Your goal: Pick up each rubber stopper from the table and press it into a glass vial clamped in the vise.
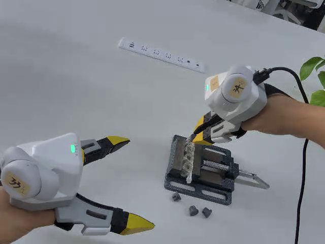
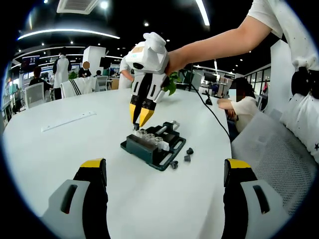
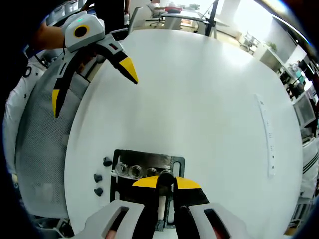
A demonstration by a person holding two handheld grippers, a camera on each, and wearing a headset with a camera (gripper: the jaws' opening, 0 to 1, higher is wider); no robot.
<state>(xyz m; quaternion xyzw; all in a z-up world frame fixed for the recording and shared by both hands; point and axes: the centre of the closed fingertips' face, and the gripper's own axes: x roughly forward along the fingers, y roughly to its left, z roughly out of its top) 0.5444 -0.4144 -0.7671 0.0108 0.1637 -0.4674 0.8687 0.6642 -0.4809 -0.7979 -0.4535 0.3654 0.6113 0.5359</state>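
Note:
A dark vise clamps a row of clear glass vials. My right gripper hovers at the far end of that row, shut on a dark rubber stopper just above the vials. Three loose stoppers lie on the table in front of the vise; they also lie left of the vise in the right gripper view. My left gripper is held open and holds nothing, well to the left of the vise. Its view faces the right gripper and the loose stoppers.
A white power strip lies far back on the white table. A black cable hangs from the right gripper, and green plant leaves stand at the right edge. People sit at other desks in the background.

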